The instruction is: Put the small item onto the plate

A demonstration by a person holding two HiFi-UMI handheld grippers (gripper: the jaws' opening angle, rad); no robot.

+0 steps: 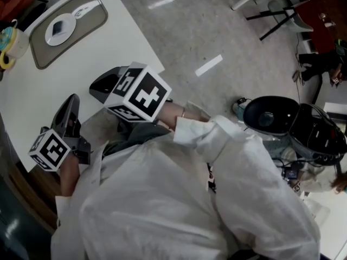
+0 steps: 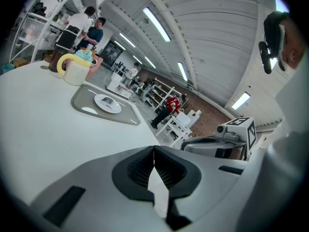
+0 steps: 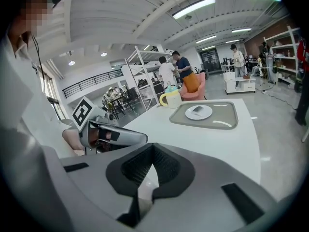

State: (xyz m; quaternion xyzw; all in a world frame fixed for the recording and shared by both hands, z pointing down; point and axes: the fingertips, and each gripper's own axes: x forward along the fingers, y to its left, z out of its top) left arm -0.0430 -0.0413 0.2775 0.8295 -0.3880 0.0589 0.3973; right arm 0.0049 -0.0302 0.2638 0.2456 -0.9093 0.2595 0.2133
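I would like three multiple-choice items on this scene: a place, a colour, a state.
1. The white plate stands: A on the grey tray; B on the floor; C on a chair.
2. The handle of the mug is: A red; B yellow; C black.
3. The left gripper is: A wide open; B shut on the plate; C shut, empty.
Key: 1 A, the tray's rim surrounds it; 2 B, yellow loop at the mug's side; 3 C, its jaws meet with nothing between.

Grey floor [image 1: 217,26], ceiling strip lights [image 2: 155,24], white shelving [image 3: 138,66]
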